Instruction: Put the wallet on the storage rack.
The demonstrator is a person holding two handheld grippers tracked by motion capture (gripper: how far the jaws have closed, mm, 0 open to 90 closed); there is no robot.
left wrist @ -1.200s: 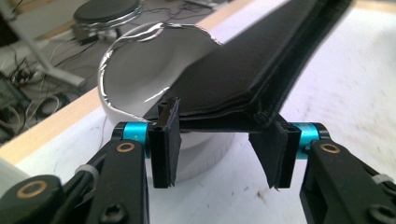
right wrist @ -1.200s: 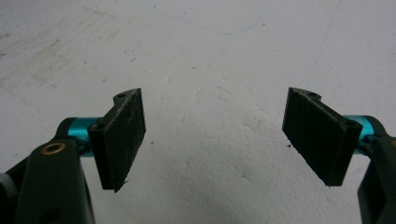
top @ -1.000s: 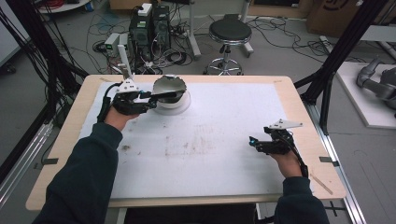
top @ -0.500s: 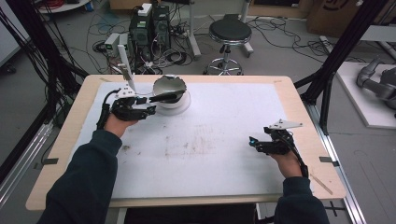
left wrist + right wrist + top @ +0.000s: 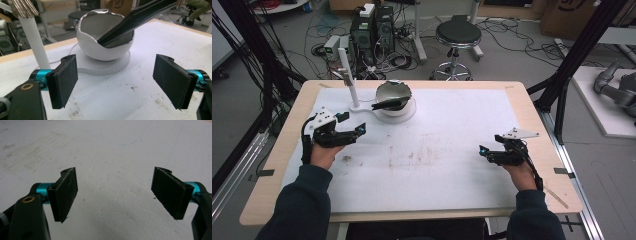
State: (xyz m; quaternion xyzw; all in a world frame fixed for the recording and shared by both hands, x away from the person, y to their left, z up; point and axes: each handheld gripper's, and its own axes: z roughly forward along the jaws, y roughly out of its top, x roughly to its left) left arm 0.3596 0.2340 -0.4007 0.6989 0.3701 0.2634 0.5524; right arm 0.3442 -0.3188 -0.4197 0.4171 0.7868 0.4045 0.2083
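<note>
A white bowl point(image 5: 394, 96) with a shiny inside stands on a round white base point(image 5: 408, 115) at the back left of the mat. A black utensil point(image 5: 388, 104) leans in it, its handle over the rim. In the left gripper view the bowl point(image 5: 100, 47) and the black utensil point(image 5: 135, 18) lie just ahead of the jaws. My left gripper point(image 5: 356, 131) point(image 5: 116, 82) sits to the near left of the bowl, apart from it. Its jaws have just been opening and nothing is between them. My right gripper point(image 5: 486, 151) point(image 5: 115, 192) rests open over bare mat at the right.
A white post point(image 5: 348, 75) point(image 5: 33, 45) with metal tines on top stands left of the bowl. A stained white mat point(image 5: 437, 165) covers the wooden table point(image 5: 542, 150). Behind the table are a stool point(image 5: 458, 35) and computer cases point(image 5: 372, 27); black frame legs point(image 5: 567, 65) flank it.
My left gripper has drawn back from the bowl toward the near left and its jaws have spread. The black utensil stays leaning in the bowl. The right hand has kept still.
</note>
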